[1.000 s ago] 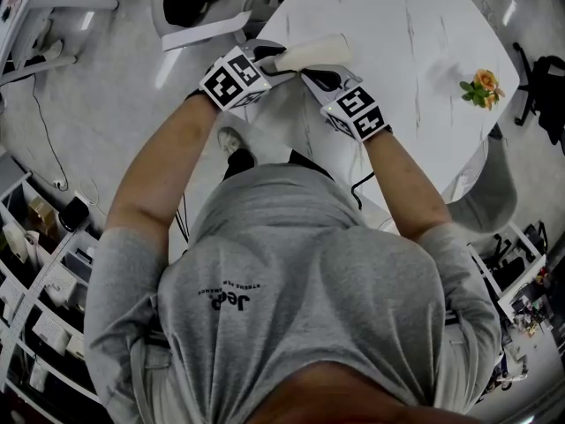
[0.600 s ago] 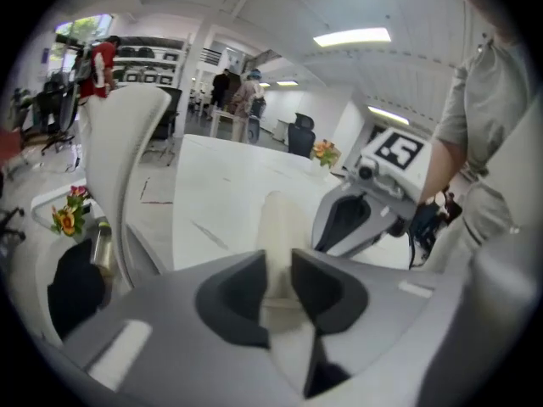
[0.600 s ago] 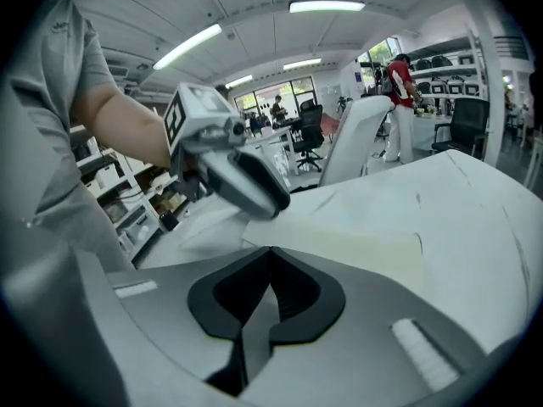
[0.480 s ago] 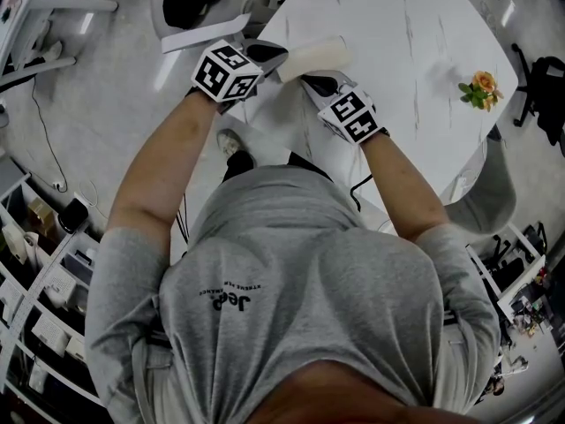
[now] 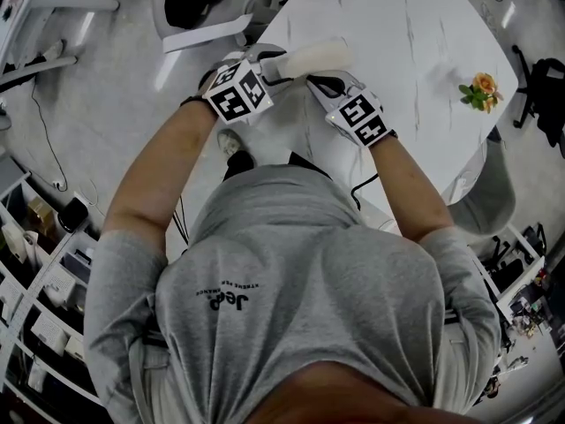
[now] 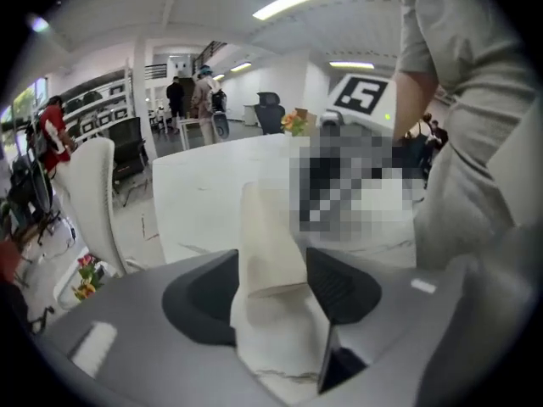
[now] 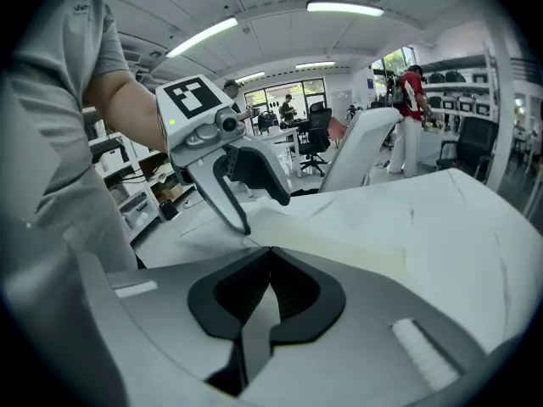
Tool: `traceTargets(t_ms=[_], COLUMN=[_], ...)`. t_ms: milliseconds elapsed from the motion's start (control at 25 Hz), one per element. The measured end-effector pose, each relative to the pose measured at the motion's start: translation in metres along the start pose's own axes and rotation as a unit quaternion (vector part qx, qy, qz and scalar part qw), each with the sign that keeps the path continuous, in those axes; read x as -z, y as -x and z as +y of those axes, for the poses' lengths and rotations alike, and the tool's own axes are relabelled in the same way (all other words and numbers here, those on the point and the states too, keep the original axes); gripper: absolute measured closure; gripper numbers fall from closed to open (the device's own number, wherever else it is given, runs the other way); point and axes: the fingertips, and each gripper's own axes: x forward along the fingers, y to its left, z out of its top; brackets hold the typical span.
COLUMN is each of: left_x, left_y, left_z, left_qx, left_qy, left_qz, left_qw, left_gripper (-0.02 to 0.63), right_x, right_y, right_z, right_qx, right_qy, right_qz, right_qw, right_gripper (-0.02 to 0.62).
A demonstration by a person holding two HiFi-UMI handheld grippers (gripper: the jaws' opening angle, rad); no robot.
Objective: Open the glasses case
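A cream glasses case [image 5: 320,56] lies near the corner of the white marble table [image 5: 415,34]. My left gripper [image 5: 279,64] is at the case's left end. In the left gripper view the case [image 6: 270,244] fills the gap between the two dark pads [image 6: 339,282], which touch its sides; these jaws have just been opening, with the case between them. My right gripper [image 5: 315,79] is shut with nothing in it, its tip at the case's near side. In the right gripper view its closed jaws [image 7: 270,257] point at the case [image 7: 348,248], with the left gripper [image 7: 254,202] beyond.
A small bunch of orange flowers [image 5: 481,87] lies at the table's right side. A grey chair [image 5: 490,193] stands by the table's right edge and another chair [image 5: 199,3] beyond the left corner. The table edge runs just below both grippers.
Half a second ago my left gripper had swung left, off the case. It is now back at the case's end with the case between its jaws. The right gripper has barely shifted.
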Motion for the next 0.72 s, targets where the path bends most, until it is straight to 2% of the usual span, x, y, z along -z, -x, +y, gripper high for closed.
traceTargets(t_ms=[80,160,280,360,520,720], left_x=[0.005,0.01,0.015,0.016,0.015,0.012], left_y=[-0.006,-0.011,-0.014,-0.015,-0.013,-0.01], left_z=[-0.008,-0.01,-0.009,-0.008,-0.004,-0.003], left_qx=[0.004,0.002,-0.005,-0.005,-0.004,0.014], left_qy=[-0.031,-0.045,-0.052,-0.054,-0.048,-0.02], left_qz=[0.019,0.032,0.045,0.047,0.047,0.039], left_qw=[0.9993,0.9985,0.9977,0.9974,0.9978,0.9989], left_gripper=[0.327,0.316,0.318,0.318,0.307,0.322], right_x=[-0.003,0.0,0.02,0.031,0.034,0.026], right_y=[0.017,0.034,0.045,0.046,0.042,0.038], right_z=[-0.014,-0.033,-0.059,-0.068,-0.07,-0.056], right_qx=[0.016,0.038,0.053,0.053,0.049,0.049], right_qy=[0.038,0.083,0.139,0.163,0.184,0.182], right_qz=[-0.007,-0.001,0.038,0.064,0.078,0.059], right_qw=[0.999,0.996,0.988,0.983,0.979,0.98], right_gripper=[0.589,0.586,0.509,0.485,0.477,0.477])
